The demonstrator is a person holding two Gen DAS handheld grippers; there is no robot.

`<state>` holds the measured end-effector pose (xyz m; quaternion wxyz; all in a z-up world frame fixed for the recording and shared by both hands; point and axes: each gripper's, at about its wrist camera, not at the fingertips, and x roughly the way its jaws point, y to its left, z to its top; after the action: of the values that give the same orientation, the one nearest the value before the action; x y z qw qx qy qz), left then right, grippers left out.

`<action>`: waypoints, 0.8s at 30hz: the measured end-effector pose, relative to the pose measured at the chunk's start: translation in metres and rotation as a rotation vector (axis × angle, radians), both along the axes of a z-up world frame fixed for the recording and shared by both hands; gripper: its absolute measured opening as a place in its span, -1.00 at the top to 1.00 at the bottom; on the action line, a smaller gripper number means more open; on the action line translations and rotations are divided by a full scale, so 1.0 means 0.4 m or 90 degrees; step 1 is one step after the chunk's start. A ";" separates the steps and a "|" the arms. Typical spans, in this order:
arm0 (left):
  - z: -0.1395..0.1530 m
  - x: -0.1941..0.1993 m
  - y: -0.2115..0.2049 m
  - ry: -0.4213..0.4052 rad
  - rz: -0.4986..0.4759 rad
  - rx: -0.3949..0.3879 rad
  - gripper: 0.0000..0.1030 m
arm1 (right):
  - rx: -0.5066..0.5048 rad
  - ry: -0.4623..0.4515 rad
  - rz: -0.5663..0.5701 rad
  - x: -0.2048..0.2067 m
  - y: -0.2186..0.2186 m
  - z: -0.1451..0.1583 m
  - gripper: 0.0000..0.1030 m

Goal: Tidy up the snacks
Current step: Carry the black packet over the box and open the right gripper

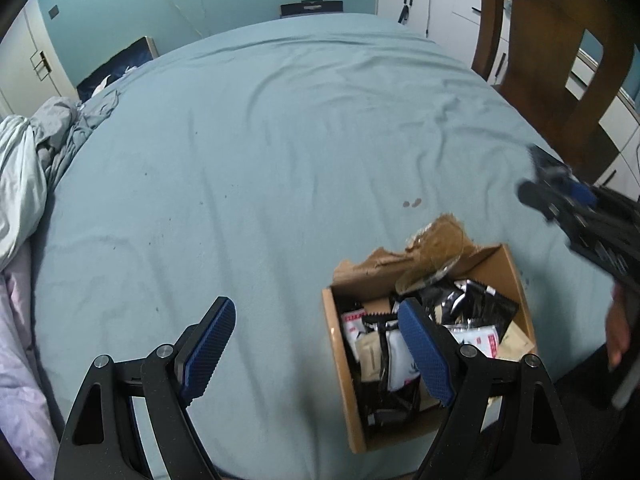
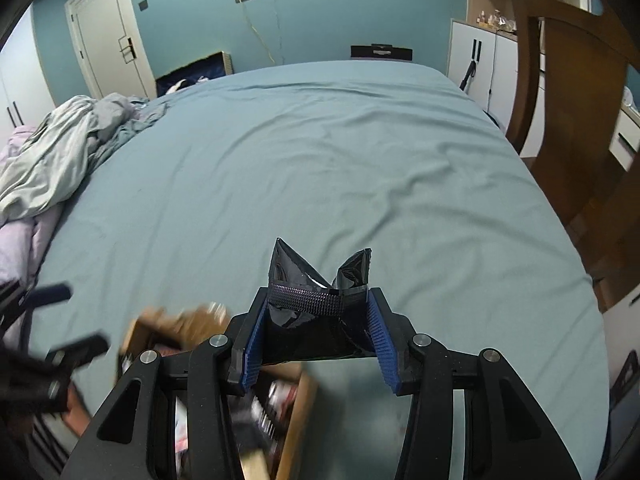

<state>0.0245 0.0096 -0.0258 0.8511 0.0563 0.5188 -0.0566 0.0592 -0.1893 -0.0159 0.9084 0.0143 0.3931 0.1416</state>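
Note:
A torn cardboard box (image 1: 338,344) sits on the blue bed sheet (image 1: 280,140), filled with several snack packets (image 1: 476,312) in black, white and tan. My left gripper (image 1: 316,306) hovers open over the box's left wall with nothing between its fingers. In the right wrist view my right gripper (image 2: 320,296) is shut on a black glossy packet (image 2: 312,332), crumpled between the blue pads and lifted above the box (image 2: 300,408). The right gripper (image 1: 532,172) shows blurred at the right edge of the left wrist view. The left gripper (image 2: 80,318) shows blurred at lower left.
A wooden chair (image 2: 568,100) stands by the bed's right side. Crumpled bedding (image 2: 60,152) is heaped at the left edge. The wide middle of the sheet (image 2: 320,160) is flat with light wrinkles. A hand (image 1: 618,332) is at the right edge.

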 end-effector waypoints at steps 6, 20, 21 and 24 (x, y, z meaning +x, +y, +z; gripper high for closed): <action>-0.017 -0.013 -0.014 0.010 -0.019 0.026 -0.64 | 0.051 0.017 0.012 -0.124 -0.026 0.014 0.11; -0.040 -0.027 -0.040 0.025 -0.052 0.062 -0.64 | 0.191 0.034 0.053 -0.179 -0.059 0.030 -0.51; -0.040 -0.027 -0.040 0.025 -0.049 0.061 -0.64 | 0.191 0.037 0.041 -0.180 -0.068 0.027 -0.54; -0.041 -0.020 -0.034 0.025 -0.040 0.063 -0.64 | 0.126 0.038 -0.016 -0.175 -0.091 0.018 -0.56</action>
<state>0.0166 -0.0042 -0.0423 0.8347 0.1131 0.5357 -0.0585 -0.0109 -0.2258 -0.0088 0.8922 0.1131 0.4038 0.1679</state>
